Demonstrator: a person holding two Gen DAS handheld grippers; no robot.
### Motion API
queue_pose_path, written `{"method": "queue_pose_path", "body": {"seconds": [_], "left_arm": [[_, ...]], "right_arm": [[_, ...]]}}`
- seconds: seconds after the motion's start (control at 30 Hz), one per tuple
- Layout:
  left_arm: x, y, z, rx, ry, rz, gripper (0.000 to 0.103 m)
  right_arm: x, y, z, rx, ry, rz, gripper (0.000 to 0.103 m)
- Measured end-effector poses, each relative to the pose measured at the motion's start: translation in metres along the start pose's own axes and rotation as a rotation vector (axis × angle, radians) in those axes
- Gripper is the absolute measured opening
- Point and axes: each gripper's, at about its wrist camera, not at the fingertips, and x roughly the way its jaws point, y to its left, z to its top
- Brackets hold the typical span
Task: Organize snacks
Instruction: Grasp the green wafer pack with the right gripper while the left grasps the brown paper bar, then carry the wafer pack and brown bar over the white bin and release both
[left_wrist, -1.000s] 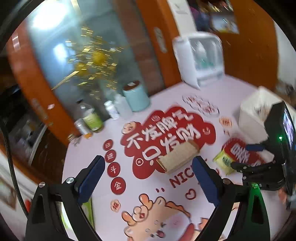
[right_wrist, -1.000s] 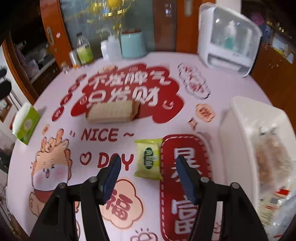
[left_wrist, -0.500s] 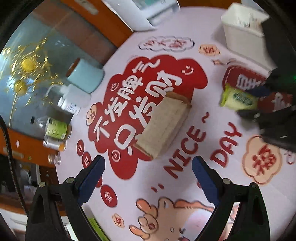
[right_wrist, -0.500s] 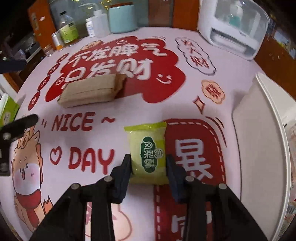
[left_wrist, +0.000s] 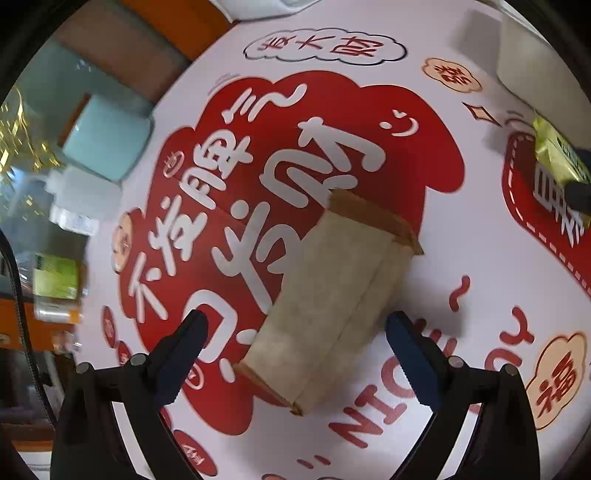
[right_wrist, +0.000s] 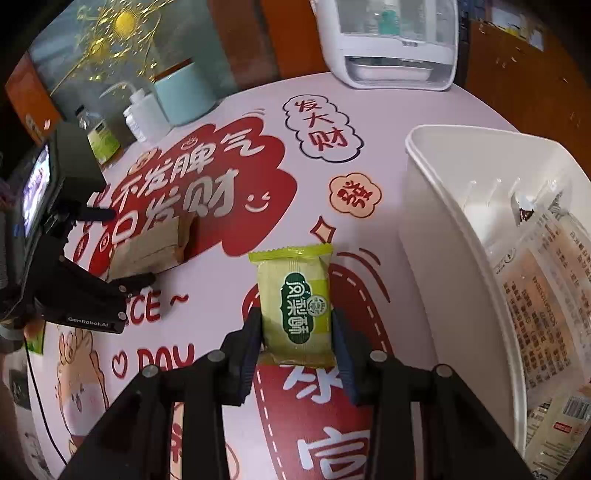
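My right gripper (right_wrist: 297, 332) is shut on a small green snack packet (right_wrist: 293, 306) and holds it just above the table, left of a white bin (right_wrist: 436, 229). The bin holds clear-wrapped snack packs (right_wrist: 546, 280). A tan snack package (left_wrist: 328, 295) lies flat on the printed tablecloth. My left gripper (left_wrist: 295, 350) is open and hovers over it, one finger on each side of its near end, apart from it. The green packet also shows at the right edge of the left wrist view (left_wrist: 557, 155). The tan package also shows in the right wrist view (right_wrist: 151, 251).
A teal canister (right_wrist: 181, 92), a white squeeze bottle (right_wrist: 146, 116) and a green-labelled bottle (right_wrist: 101, 138) stand at the table's back left. A white appliance (right_wrist: 391, 40) stands at the back. The white bin corner (left_wrist: 532, 62) is far right of my left gripper.
My left gripper has come down over the tan package, still open. My right gripper closed on the green packet and lifted it toward the white bin.
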Motion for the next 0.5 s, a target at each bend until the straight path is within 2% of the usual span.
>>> {"method": "queue_pose_path", "body": {"seconds": [0.23, 0.33, 0.4, 0.5], "left_arm": [[0.018, 0.025, -0.001, -0.125, 0.055, -0.19, 0.097], [0.024, 0.034, -0.003, -0.204, 0.1, -0.238, 0.096], [0.026, 0.04, -0.005, -0.271, 0.136, -0.289, 0.087], [0.022, 0.039, -0.008, -0.308, 0.138, -0.295, 0.077]], "right_arm": [[0.014, -0.002, -0.006, 0.039, 0.024, 0.049, 0.038], [0.018, -0.003, -0.008, 0.047, 0.04, 0.067, 0.038], [0.018, -0.003, -0.008, 0.044, 0.043, 0.068, 0.038], [0.016, -0.005, -0.008, 0.054, 0.042, 0.08, 0.038]]}}
